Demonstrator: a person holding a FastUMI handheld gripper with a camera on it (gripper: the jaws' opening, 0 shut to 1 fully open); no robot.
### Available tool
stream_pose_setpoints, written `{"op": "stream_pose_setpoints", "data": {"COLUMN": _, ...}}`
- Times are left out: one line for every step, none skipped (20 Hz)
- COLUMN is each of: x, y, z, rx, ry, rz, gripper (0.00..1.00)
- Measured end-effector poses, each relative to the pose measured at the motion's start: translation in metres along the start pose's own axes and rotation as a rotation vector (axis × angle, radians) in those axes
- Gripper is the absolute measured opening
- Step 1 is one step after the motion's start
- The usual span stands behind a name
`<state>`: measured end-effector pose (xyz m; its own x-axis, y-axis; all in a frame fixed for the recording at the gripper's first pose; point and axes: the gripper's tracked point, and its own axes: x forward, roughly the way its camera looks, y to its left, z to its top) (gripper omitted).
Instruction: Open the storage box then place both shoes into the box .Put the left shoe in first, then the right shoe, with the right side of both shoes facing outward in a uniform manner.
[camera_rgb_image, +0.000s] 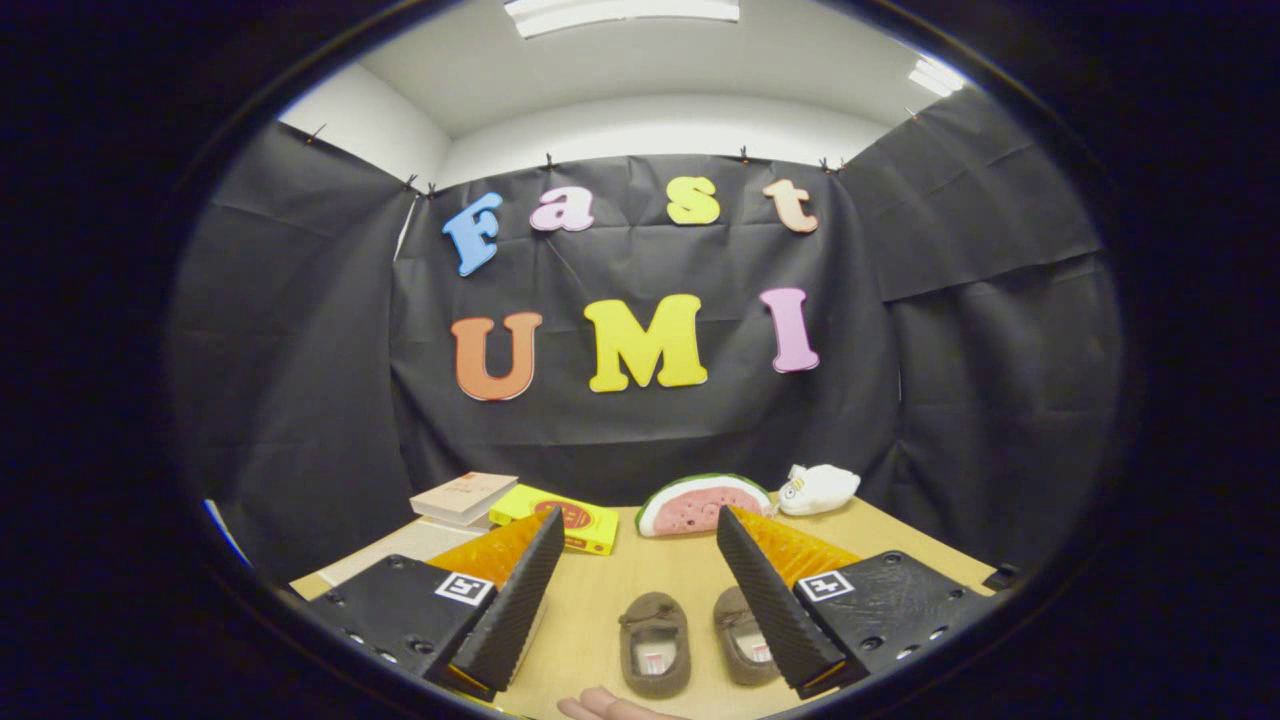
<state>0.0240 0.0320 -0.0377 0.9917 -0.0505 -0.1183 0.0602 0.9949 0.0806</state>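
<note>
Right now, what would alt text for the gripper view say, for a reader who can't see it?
The hand-held gripper hangs open above a wooden table, with two brown shoes side by side between its fingers. Beyond lie a watermelon slice toy, white plush, yellow box and book.

2 brown shoes (655, 642) lie side by side, openings up.
</note>
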Motion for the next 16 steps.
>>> {"op": "stream_pose_setpoints", "data": {"x": 0.001, "y": 0.003, "z": -0.002, "rx": 0.008, "ry": 0.005, "rz": 0.016, "gripper": 0.94}}
{"op": "stream_pose_setpoints", "data": {"x": 0.004, "y": 0.005, "z": -0.005, "rx": 0.02, "ry": 0.01, "rz": 0.031, "gripper": 0.94}}
{"op": "stream_pose_setpoints", "data": {"x": 0.009, "y": 0.008, "z": -0.007, "rx": 0.031, "ry": 0.017, "rz": 0.05, "gripper": 0.95}}
{"op": "stream_pose_setpoints", "data": {"x": 0.015, "y": 0.012, "z": -0.013, "rx": 0.042, "ry": 0.029, "rz": 0.07, "gripper": 0.95}}
{"op": "stream_pose_setpoints", "data": {"x": 0.021, "y": 0.017, "z": -0.018, "rx": 0.055, "ry": 0.05, "rz": 0.097, "gripper": 0.95}}
{"op": "stream_pose_setpoints", "data": {"x": 0.029, "y": 0.022, "z": -0.026, "rx": 0.075, "ry": 0.078, "rz": 0.127, "gripper": 0.95}}
{"op": "stream_pose_setpoints", "data": {"x": 0.036, "y": 0.031, "z": -0.036, "rx": 0.094, "ry": 0.117, "rz": 0.169, "gripper": 0.95}}
{"op": "stream_pose_setpoints", "data": {"x": 0.044, "y": 0.042, "z": -0.046, "rx": 0.12, "ry": 0.158, "rz": 0.211, "gripper": 0.95}}
{"op": "stream_pose_setpoints", "data": {"x": 0.052, "y": 0.053, "z": -0.059, "rx": 0.138, "ry": 0.207, "rz": 0.258, "gripper": 0.95}}
{"op": "stream_pose_setpoints", "data": {"x": 0.059, "y": 0.063, "z": -0.072, "rx": 0.153, "ry": 0.259, "rz": 0.302, "gripper": 0.95}}
{"op": "stream_pose_setpoints", "data": {"x": 0.066, "y": 0.073, "z": -0.084, "rx": 0.17, "ry": 0.302, "rz": 0.334, "gripper": 0.95}}
{"op": "stream_pose_setpoints", "data": {"x": 0.072, "y": 0.08, "z": -0.093, "rx": 0.186, "ry": 0.339, "rz": 0.361, "gripper": 0.95}}
{"op": "stream_pose_setpoints", "data": {"x": 0.077, "y": 0.087, "z": -0.103, "rx": 0.198, "ry": 0.368, "rz": 0.391, "gripper": 0.95}}
{"op": "stream_pose_setpoints", "data": {"x": 0.081, "y": 0.096, "z": -0.111, "rx": 0.21, "ry": 0.396, "rz": 0.42, "gripper": 0.95}}
{"op": "stream_pose_setpoints", "data": {"x": 0.083, "y": 0.102, "z": -0.121, "rx": 0.226, "ry": 0.422, "rz": 0.446, "gripper": 0.95}}
{"op": "stream_pose_setpoints", "data": {"x": 0.086, "y": 0.106, "z": -0.129, "rx": 0.25, "ry": 0.445, "rz": 0.467, "gripper": 0.95}}
